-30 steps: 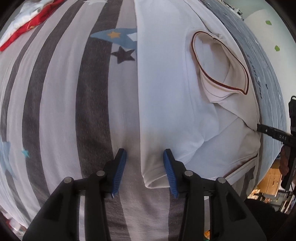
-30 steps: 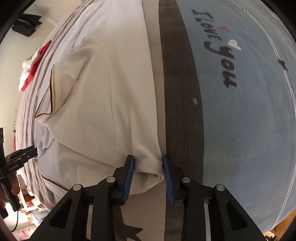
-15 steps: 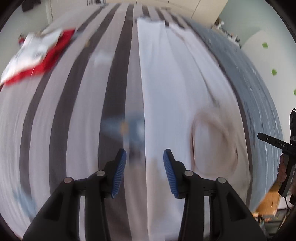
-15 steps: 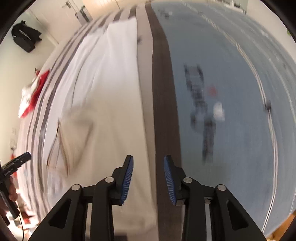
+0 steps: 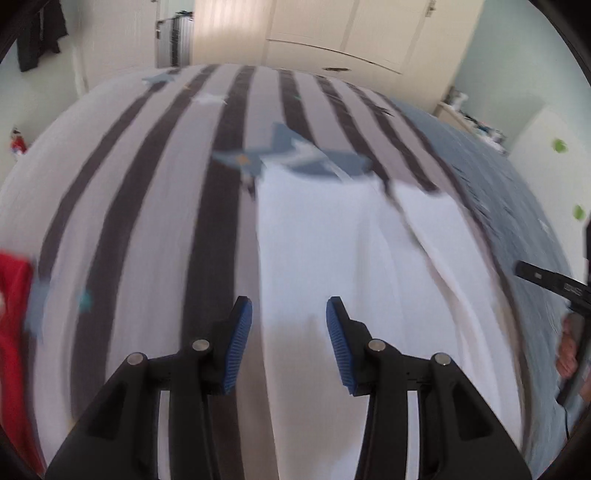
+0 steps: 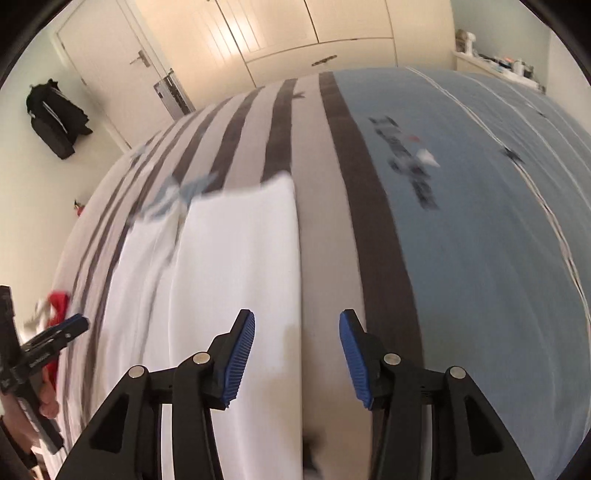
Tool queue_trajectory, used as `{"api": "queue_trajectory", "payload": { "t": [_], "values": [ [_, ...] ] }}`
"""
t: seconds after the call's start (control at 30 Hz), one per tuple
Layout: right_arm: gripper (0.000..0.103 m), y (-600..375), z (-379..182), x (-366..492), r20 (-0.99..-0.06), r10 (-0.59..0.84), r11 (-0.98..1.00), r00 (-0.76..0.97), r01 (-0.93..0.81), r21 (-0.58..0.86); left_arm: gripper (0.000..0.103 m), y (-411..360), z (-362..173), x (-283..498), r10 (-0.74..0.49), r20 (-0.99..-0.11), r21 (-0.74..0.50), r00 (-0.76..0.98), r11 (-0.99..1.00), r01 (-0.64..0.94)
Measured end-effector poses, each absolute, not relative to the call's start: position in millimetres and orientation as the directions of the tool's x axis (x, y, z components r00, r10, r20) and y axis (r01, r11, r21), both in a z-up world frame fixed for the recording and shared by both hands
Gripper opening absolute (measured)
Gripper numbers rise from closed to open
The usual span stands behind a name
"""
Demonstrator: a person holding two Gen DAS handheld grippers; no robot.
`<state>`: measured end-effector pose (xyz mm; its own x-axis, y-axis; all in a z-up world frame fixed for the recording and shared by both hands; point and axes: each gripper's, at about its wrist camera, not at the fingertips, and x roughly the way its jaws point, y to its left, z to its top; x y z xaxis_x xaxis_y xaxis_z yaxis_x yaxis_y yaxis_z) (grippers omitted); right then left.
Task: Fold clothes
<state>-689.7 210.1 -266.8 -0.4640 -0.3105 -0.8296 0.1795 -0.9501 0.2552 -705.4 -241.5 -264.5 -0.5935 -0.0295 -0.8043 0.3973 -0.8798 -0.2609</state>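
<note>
White cotton, a shirt (image 5: pixel 332 266), lies spread lengthwise on the bed (image 5: pixel 147 206), its long body running away from both cameras toward the far end, with a lengthwise ridge of doubled cloth near its right side in the left wrist view; it looks part-folded, sides turned in to make a narrow strip, which would explain why it sits so straight along the stripes. The left tool (image 5: pixel 289 345) hangs above the shirt's left long edge with its blue pads partly apart and nothing between them. The right tool (image 6: pixel 297 356) hangs over the shirt's right long edge, where white cloth meets beige stripe; its jaws are opening and hold nothing. Each tool lining up with one long edge suggests the next fold is meant to be taken from both sides at once, likely end over end. Around the shirt the striped cover lies flat and bare on the left, and the blue half of the bedding (image 6: pixel 480 221) is free on the right. A red garment (image 5: pixel 14 314) sits well apart at the left margin. Beyond the bed's far edge stand cupboard doors (image 5: pixel 332 33).
</note>
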Motion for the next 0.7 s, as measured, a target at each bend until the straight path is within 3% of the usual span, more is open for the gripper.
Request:
{"api": "queue_trajectory", "payload": {
  "t": [0.13, 0.23, 0.7],
  "values": [
    [0.051, 202, -270, -727, -0.839, -0.314, -0.949, -0.445, 0.178, 0.26, 0.039, -251, -273, -743, -0.042, -0.819, -0.244, -0.572, -0.877, 0.414],
    [0.051, 192, -286, -753, -0.86, -0.303, -0.951, -0.411, 0.181, 0.249, 0.039, -260, -278, -764, -0.086, -0.836, -0.185, -0.543, -0.886, 0.426],
    [0.054, 199, -323, -808, -0.877, -0.326, -0.944, -0.353, 0.17, 0.282, 0.039, -271, -304, -797, -0.019, -0.855, -0.217, -0.518, -0.894, 0.391]
  ]
}}
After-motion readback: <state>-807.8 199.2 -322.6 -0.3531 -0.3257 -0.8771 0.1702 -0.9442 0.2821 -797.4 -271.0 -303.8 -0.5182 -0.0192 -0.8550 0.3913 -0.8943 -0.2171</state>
